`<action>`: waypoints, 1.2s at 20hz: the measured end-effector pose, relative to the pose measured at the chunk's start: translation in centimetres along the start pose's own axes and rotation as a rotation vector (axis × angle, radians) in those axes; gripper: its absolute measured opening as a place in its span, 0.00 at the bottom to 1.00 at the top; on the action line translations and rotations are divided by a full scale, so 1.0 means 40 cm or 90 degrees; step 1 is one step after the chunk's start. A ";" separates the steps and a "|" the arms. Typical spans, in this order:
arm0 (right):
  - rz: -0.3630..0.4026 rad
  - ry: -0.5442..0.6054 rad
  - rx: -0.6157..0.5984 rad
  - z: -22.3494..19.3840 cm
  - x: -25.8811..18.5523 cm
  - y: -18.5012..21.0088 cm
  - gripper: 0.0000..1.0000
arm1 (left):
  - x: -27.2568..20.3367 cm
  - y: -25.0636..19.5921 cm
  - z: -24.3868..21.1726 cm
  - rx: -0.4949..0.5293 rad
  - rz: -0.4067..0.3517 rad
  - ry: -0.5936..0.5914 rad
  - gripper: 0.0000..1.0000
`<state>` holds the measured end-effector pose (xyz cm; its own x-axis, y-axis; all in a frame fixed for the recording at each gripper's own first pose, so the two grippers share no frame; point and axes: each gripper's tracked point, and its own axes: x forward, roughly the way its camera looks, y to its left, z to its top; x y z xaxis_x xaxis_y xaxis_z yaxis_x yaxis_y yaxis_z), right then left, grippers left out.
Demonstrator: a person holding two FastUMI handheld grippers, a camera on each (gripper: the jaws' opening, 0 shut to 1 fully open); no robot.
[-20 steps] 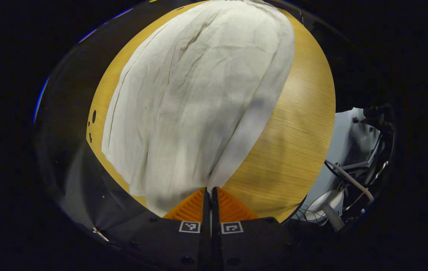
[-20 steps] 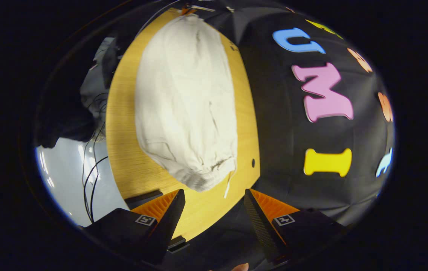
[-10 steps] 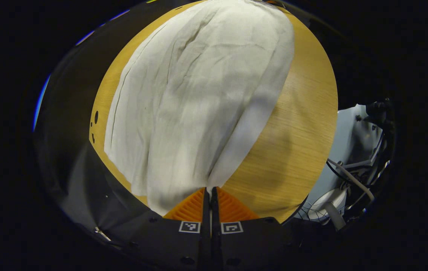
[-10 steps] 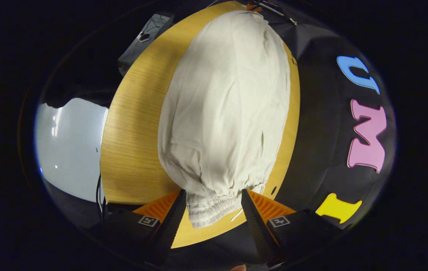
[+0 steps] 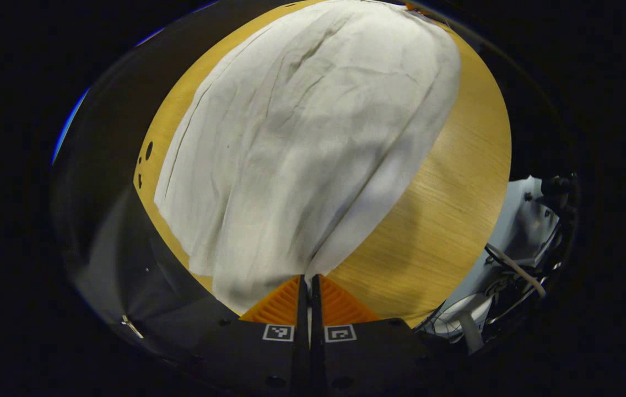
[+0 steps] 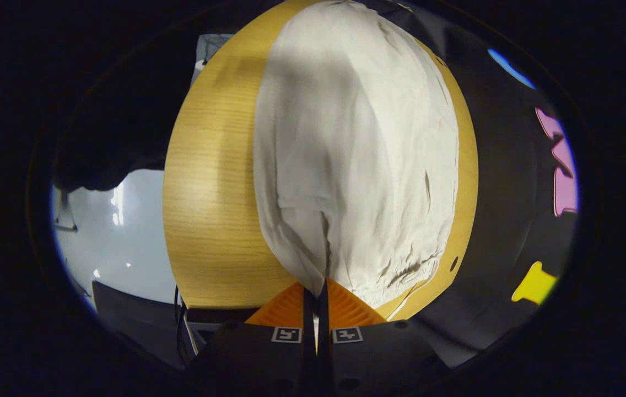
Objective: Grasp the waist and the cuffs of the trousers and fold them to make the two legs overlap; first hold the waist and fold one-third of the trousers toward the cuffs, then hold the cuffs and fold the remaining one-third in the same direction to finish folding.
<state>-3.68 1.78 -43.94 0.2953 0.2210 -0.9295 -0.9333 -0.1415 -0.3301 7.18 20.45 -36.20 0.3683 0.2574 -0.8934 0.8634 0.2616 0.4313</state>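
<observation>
White trousers (image 5: pixel 302 143) lie stretched along a round wooden table (image 5: pixel 445 209). In the left gripper view, my left gripper (image 5: pixel 307 281) is shut on the cuff end, and the cloth rises in a ridge from its closed fingers. In the right gripper view the trousers (image 6: pixel 357 154) run away from me, with the gathered elastic waist (image 6: pixel 401 270) at the near end. My right gripper (image 6: pixel 316 286) is shut on the waist edge, pinching a fold of cloth. A thin drawstring (image 6: pixel 406 303) trails off the waist to the right.
The table's rim (image 6: pixel 203 220) drops off to a pale floor (image 6: pixel 109 237) on the left of the right gripper view. Cables and a white stand (image 5: pixel 506 275) sit beyond the table edge in the left gripper view. Small holes (image 5: pixel 145 154) mark the tabletop near the black cloth.
My right gripper moved forward over the waist and closed from open onto the waist edge. My left gripper stayed shut on the cuffs and shifted slightly, lifting the cloth.
</observation>
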 end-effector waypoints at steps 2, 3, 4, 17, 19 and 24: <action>-0.014 -0.021 0.053 0.021 -0.035 -0.025 0.05 | -0.011 0.012 0.010 -0.039 0.007 -0.014 0.06; -0.020 -0.029 0.079 0.027 -0.050 -0.039 0.05 | -0.025 0.027 0.011 -0.059 0.009 -0.021 0.06; -0.022 -0.034 0.103 0.029 -0.055 -0.059 0.05 | -0.037 0.044 0.013 -0.081 0.012 -0.027 0.06; -0.073 -0.051 0.457 0.019 -0.061 -0.404 0.05 | -0.031 0.314 0.114 -0.268 0.091 -0.041 0.06; -0.060 -0.037 0.501 0.002 -0.027 -0.437 0.05 | -0.017 0.351 0.147 -0.293 0.093 -0.045 0.06; 0.002 0.000 0.580 -0.023 0.088 -0.446 0.05 | 0.030 0.424 0.181 -0.385 0.082 -0.038 0.05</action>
<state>14.20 4.19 -41.48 0.2929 0.2221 -0.9300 -0.7345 0.6749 -0.0702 24.74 18.46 -30.87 0.4897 0.2741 -0.8277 0.4698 0.7168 0.5153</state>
